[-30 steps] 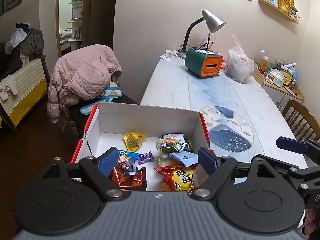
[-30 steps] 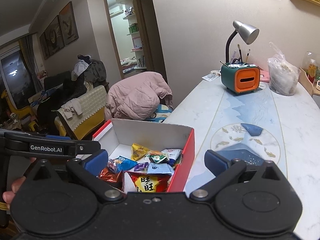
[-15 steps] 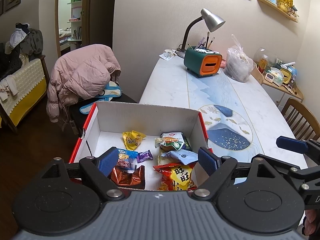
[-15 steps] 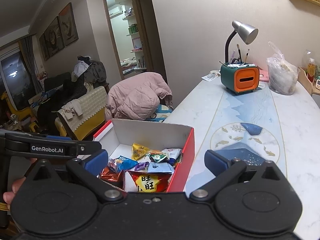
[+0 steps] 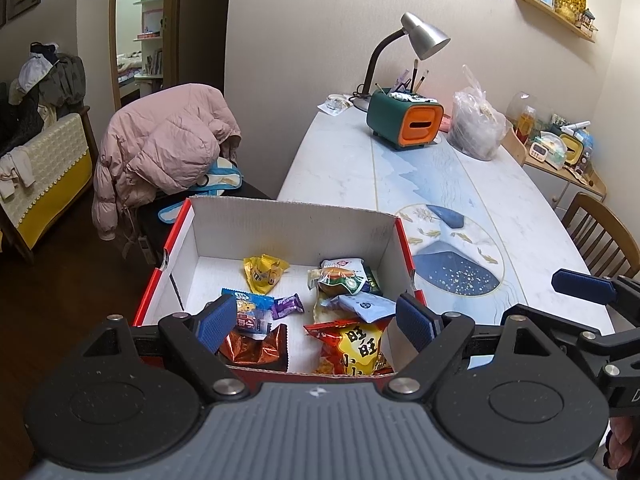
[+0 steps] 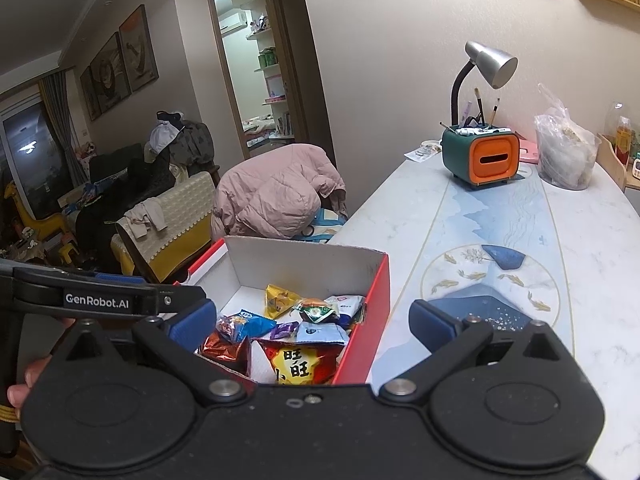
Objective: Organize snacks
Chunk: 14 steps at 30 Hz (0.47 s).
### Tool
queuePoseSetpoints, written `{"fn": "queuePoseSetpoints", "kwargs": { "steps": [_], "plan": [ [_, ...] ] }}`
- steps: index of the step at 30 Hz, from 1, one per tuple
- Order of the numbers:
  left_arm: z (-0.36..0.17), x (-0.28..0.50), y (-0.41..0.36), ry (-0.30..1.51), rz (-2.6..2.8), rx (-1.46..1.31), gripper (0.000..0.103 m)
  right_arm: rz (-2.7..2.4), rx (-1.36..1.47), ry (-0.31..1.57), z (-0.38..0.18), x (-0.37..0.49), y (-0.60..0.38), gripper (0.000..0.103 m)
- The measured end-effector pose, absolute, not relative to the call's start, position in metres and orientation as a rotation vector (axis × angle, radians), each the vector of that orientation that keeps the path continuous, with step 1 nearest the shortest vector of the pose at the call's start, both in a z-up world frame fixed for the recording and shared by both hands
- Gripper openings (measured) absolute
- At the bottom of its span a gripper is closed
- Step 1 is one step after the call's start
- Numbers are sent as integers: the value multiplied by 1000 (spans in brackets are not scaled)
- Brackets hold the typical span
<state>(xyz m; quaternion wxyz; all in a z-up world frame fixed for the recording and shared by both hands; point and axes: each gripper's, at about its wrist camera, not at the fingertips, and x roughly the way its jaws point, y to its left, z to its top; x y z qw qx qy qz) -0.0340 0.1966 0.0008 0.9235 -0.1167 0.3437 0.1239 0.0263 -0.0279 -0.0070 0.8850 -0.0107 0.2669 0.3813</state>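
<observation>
- My left tool [image 5: 314, 318] hangs over the near edge of the box [image 5: 288, 220] with its jaws spread wide and nothing between them; my right tool [image 6: 314, 322] sits beside it, just as wide and just as bare.
- The snacks all lie inside the box at the near end of the surface [image 5: 348, 164]: a yellow packet [image 5: 264, 272] toward the back, a burger-print packet [image 5: 340, 278], a blue packet [image 5: 250, 308], a small purple candy [image 5: 288, 306], a copper foil bag [image 5: 256, 348] and a red bag [image 5: 352, 344] nearest me.
- I see no snack loose on the surface, so this fits either a finished gathering or a box waiting to be sorted (one moment will not tell me which).
- If I do reach in, I judge a slow, straight descent wisest, because the packets overlap and foil slides.
- I would pinch a crimped edge, not a puffed middle.
- The box walls stand tall, so wide jaws could catch the rim.
</observation>
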Motion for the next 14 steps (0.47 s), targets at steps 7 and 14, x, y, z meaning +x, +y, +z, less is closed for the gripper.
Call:
{"fn": "queuePoseSetpoints", "kwargs": {
  "steps": [7, 14],
  "plan": [
    [-2, -33, 198, 718, 250, -256, 87, 794, -20, 557, -8, 25, -29, 103],
    [-3, -31, 197, 724, 251, -260, 87, 774, -12, 565, -13, 27, -33, 103]
  ]
}}
